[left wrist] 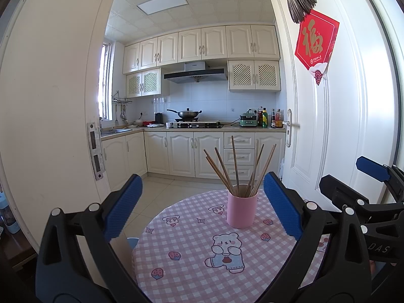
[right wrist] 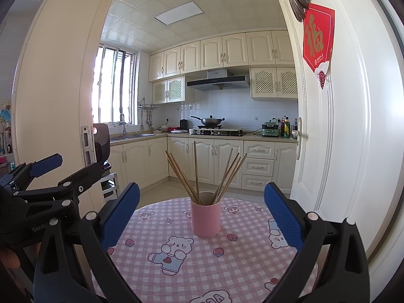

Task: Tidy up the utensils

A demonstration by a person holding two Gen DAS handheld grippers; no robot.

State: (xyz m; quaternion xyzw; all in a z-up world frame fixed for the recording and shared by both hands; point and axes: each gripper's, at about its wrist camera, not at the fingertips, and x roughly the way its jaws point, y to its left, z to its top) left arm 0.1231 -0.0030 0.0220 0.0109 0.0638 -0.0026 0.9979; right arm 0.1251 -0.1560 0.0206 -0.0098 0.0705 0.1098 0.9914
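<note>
Standing upright in pink cup (left wrist: 242, 209), chopsticks (left wrist: 236, 170) fan upward, lower ends hidden, left gripper (left wrist: 202, 209) and right gripper (right wrist: 202, 214) wide, empty.

both views are bright with daylight from the barred kitchen window (right wrist: 113, 88) at left, which is blown out to white glare. the flat rectangular ceiling panel light (left wrist: 162, 2) looks pale beside it. the pink checked tablecloth (right wrist: 227, 265) is evenly lit, with soft shadows. fisheye distortion bows the white door frame (left wrist: 63, 101) and door edges, and the corners darken. focus is sharp throughout, with no motion blur.
</note>
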